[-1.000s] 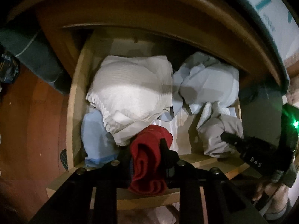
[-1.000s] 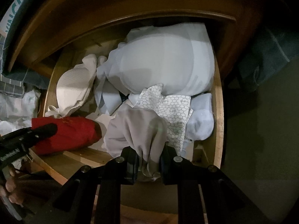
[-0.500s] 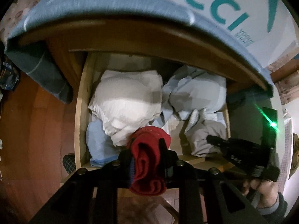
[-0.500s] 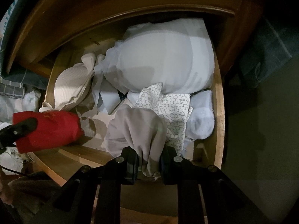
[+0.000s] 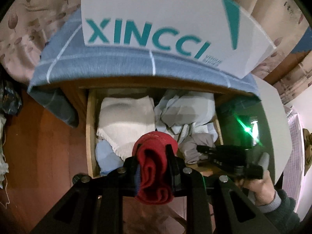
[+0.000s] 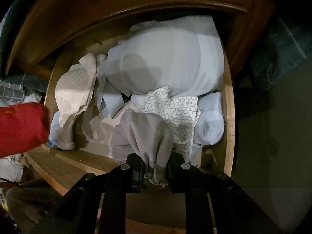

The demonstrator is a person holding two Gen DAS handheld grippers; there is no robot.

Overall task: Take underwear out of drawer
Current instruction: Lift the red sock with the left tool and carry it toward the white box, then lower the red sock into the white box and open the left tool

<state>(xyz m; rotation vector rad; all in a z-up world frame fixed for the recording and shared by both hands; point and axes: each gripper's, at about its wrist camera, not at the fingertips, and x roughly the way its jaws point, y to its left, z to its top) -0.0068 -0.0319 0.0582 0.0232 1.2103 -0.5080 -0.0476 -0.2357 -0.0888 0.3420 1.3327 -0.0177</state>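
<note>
My left gripper [image 5: 153, 156] is clamped on the red underwear [image 5: 154, 167], clear above the drawer [image 6: 229, 120]. My right gripper [image 6: 155, 170] pinches a grey garment [image 6: 142, 134] at the drawer's front. Both look soft, light and floppy, so I grip bunched folds.

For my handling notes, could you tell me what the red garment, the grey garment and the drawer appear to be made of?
Red garment: soft matte knit, likely cotton; it bunches in thick rolled folds.
Grey garment: thin smooth fabric, possibly synthetic; it drapes in fine folds with a faint sheen.
Drawer: pale unfinished wood or board; flat matte edges, grain unclear.
</note>
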